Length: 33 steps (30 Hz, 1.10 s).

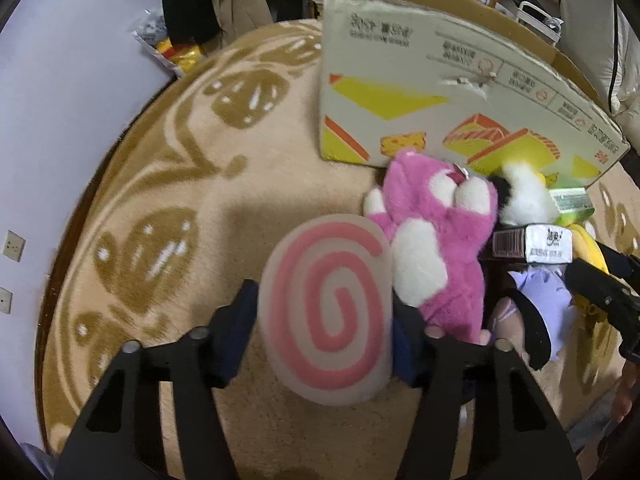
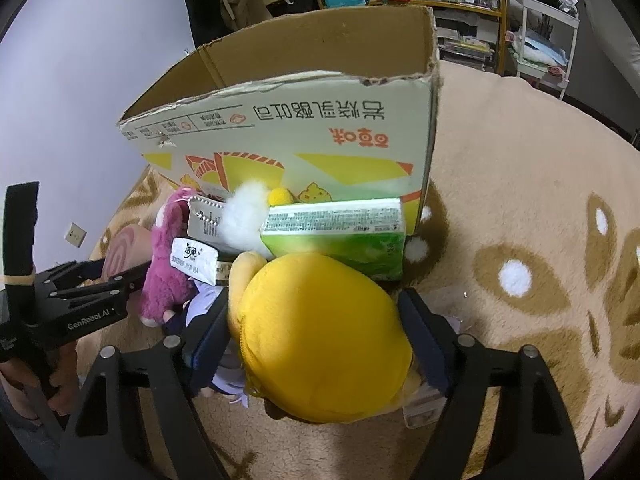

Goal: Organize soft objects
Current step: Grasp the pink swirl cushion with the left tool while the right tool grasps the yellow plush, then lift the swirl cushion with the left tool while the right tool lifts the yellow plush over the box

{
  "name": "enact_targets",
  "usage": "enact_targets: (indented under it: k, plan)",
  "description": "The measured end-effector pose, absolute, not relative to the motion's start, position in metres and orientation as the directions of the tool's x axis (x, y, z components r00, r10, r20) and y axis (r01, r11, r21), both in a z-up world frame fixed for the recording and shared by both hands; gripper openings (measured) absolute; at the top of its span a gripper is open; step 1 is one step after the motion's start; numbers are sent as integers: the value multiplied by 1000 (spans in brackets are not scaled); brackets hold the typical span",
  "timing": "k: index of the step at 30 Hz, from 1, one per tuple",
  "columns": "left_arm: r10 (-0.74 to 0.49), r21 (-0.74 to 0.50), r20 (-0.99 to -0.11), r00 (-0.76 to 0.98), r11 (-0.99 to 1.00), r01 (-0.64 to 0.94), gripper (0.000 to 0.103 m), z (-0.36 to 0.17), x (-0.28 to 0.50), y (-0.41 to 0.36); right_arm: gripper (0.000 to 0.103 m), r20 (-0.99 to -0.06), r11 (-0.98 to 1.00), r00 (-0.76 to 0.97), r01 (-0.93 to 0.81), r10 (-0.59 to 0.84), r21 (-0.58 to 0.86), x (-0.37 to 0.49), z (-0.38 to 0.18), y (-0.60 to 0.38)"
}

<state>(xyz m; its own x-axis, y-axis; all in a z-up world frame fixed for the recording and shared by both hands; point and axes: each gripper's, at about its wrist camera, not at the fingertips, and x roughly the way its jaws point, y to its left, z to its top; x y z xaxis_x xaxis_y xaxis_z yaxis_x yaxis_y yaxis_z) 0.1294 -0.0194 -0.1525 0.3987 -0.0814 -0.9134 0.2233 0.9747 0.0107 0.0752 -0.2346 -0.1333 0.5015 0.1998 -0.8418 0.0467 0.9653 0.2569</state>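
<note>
Two grips: both closed on toys beside the printed cardboard box [image 2: 296, 136].
Left gripper [image 1: 324, 320]: clamps pink-spiral foam roll [image 1: 328, 312].
Right gripper [image 2: 316, 328]: pinches round yellow plush [image 2: 320, 340].
Risk: soft plush may squeeze out when lifted.

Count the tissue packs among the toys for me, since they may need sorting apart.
2: a green pack against the cardboard box, and a white pack lying on the pink plush. The pile may hide more.
</note>
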Motion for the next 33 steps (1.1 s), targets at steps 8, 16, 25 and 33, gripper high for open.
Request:
enact_targets:
  k: [8,16,25,33]
  plan:
    - [-82,15,-911,404,972,233,49,-152,128,-21,79,-820,960,532,45,211,276,72,-125,-238]
    - [-77,16,-917,392,973,231,50,-153,128,-20,80,-834,960,510,55,210,275,76,-132,-238]
    - [-85,2,-922,377,974,226,50,-156,130,-19,84,-854,951,469,88,224,298,79,-143,-242]
    - [-103,-20,-919,381,977,214,41,-152,130,-16,78,-845,954,487,73,221,291,76,-138,-239]
